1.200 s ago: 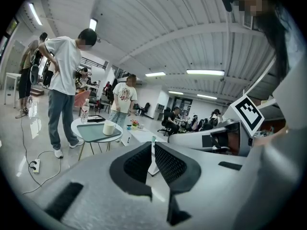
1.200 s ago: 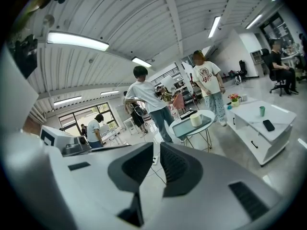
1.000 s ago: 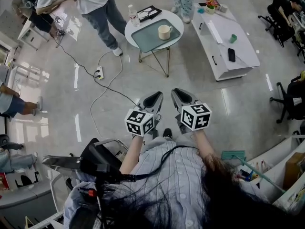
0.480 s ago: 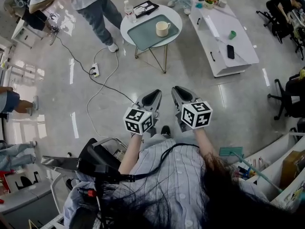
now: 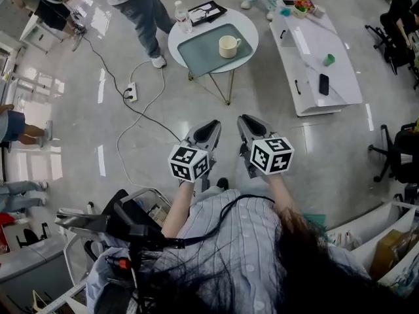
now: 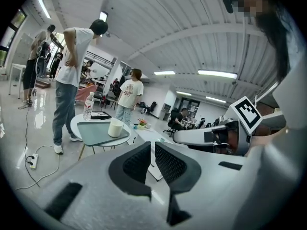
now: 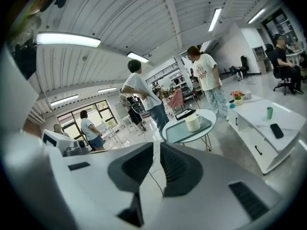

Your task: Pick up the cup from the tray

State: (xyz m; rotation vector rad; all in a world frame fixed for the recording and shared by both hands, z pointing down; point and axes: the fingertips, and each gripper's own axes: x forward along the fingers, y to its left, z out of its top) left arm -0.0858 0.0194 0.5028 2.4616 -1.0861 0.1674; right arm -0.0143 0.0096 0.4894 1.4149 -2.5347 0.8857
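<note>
A cream cup (image 5: 228, 46) with a handle stands on a grey-green tray (image 5: 200, 57) on a small round white table (image 5: 247, 26), far ahead across the floor. Both grippers are held side by side close to the person's body, well short of the table. The left gripper (image 5: 208, 130) is shut with nothing between its jaws, and so is the right gripper (image 5: 248, 123). In the left gripper view the cup (image 6: 115, 127) and tray (image 6: 98, 131) lie beyond the left gripper (image 6: 153, 149). In the right gripper view the cup (image 7: 193, 122) sits past the right gripper (image 7: 157, 149).
A water bottle (image 5: 183, 17) and a black folder (image 5: 206, 12) share the round table. A person (image 5: 141, 5) stands at its left. A power strip (image 5: 133, 93) and cable cross the floor. A long white table (image 5: 314, 54) holds a phone (image 5: 324, 84). A cart (image 5: 124, 221) sits lower left.
The head view has swayed a little. Both grippers stay shut and side by side. The person beside the round table has shifted toward the top edge.
</note>
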